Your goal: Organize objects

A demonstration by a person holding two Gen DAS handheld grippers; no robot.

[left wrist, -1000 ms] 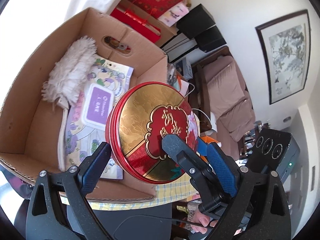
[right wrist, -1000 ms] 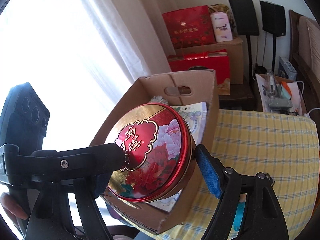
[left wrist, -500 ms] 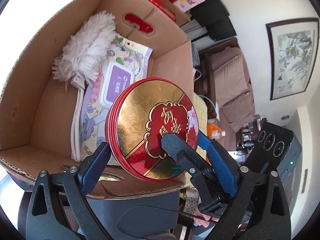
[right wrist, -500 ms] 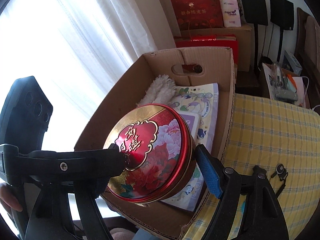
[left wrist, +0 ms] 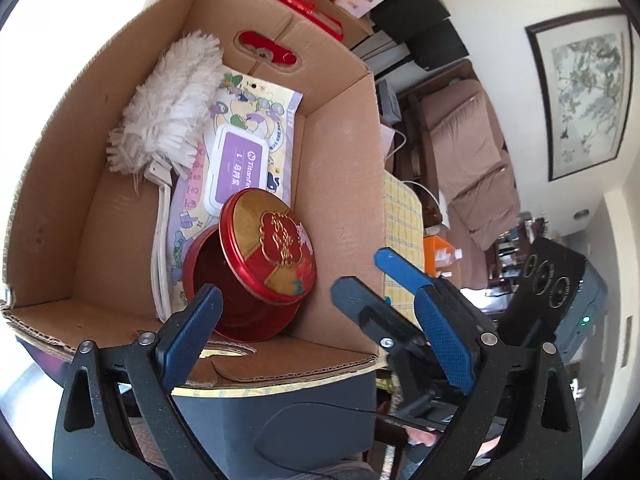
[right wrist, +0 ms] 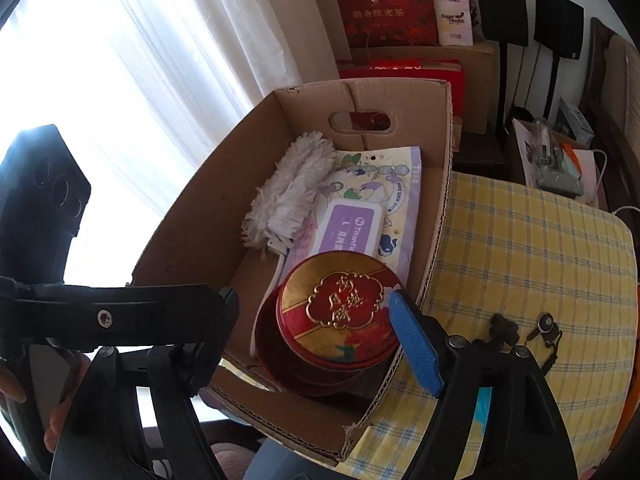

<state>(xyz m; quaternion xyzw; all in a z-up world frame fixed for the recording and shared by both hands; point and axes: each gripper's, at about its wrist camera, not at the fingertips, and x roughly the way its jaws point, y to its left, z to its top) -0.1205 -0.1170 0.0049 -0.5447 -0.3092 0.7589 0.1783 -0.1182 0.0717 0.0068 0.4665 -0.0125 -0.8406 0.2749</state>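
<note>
The round red and gold tin [left wrist: 267,264] is down inside the cardboard box [left wrist: 344,184], in the near corner against the right-hand wall. It sits tilted, its decorated lid facing up and leaning off the red base rather than lying flat; its far edge rests over the near end of the pack of wipes [left wrist: 236,160], whose purple lid shows just behind it. Along the left of the wipes lies a white fluffy duster [left wrist: 168,108], its head toward the far wall with the handle hole, its pale handle running back toward the near side.

The left claw [left wrist: 316,344] hangs above the near rim of the box with its blue-padded fingers wide apart; nothing is between them, and the tin lies beyond and below the left finger without touching it. The right claw [right wrist: 316,332] is likewise spread wide. From its own camera the tin [right wrist: 340,316] shows in the gap between the fingers, the blue pad [right wrist: 416,344] just beside the tin's right edge, but I cannot tell that it presses on it; the tin looks to be resting in the box, not held. The dark left finger stands clear of it.

The box stands on a table covered with a yellow checked cloth [right wrist: 528,264]. A small dark keyring-like item [right wrist: 544,328] lies on that cloth, to the right of the box. Red gift bags [right wrist: 384,4] are stacked behind, near the bright curtained window
</note>
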